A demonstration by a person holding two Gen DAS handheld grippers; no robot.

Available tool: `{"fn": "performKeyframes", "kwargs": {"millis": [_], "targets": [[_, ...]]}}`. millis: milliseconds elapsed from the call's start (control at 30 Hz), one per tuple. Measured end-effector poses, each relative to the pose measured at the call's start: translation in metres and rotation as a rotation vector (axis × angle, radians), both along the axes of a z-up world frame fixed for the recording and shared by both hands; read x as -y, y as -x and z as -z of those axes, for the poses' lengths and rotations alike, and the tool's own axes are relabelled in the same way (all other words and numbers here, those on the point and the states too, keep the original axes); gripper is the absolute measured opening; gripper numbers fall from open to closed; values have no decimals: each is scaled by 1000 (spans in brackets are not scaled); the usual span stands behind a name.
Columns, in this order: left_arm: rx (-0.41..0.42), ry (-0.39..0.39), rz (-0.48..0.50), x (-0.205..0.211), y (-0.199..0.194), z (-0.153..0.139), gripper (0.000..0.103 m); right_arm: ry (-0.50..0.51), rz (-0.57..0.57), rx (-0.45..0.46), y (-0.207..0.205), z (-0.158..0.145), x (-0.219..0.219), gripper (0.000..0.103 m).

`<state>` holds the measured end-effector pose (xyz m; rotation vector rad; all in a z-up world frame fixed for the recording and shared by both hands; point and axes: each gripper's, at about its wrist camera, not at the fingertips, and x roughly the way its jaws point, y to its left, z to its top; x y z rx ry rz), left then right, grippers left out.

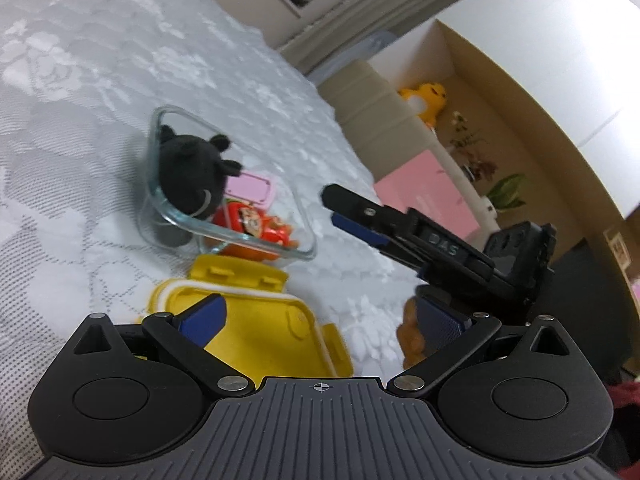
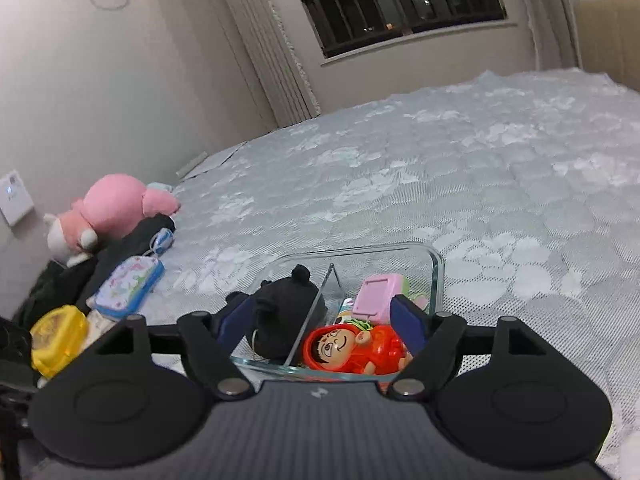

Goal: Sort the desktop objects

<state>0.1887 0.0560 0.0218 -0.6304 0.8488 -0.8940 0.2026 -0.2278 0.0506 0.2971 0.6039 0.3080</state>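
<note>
Glass dish (image 2: pixel 438 276) holds toys; yellow box (image 1: pixel 256 320) at its six o'clock on the lace-covered bed (image 2: pixel 460 168). Both grippers' fingers (image 2: pixel 404 322) gape, empty.

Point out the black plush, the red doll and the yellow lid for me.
black plush (image 1: pixel 192 176), left wrist view, middle of its body.
red doll (image 2: pixel 340 346), right wrist view, its face.
yellow lid (image 1: pixel 264 332), left wrist view, its flat top.

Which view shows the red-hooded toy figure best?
The right wrist view: the red-hooded toy figure lies close, face visible, in the glass container. The left wrist view shows it blurred, partly behind the container's wall.
</note>
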Motion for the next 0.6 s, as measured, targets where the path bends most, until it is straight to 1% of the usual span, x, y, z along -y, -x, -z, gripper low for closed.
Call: {"fn": "performKeyframes", "kwargs": {"millis": [67,200,233,400,467,533,600], "targets": [[-1,65,53,1,0,0,103,7,-4,0,0,0,-2,78],[-43,286,207,-1,-1,4,103,-8,-10,-4,0,0,-3,78],[-42,328,235,-1,-1,4,103,-11,-12,-5,0,0,-3,78],[-17,504,335,-4,3,4,103,-5,-27,-6,3,1,-4,78],[-8,535,340,-6,3,1,103,-3,-28,-9,3,2,-4,79],[9,532,322,-8,4,-1,103,-4,-27,-13,3,3,-4,79],[3,533,313,-10,3,0,103,-6,-29,-16,3,5,-4,79]]}}
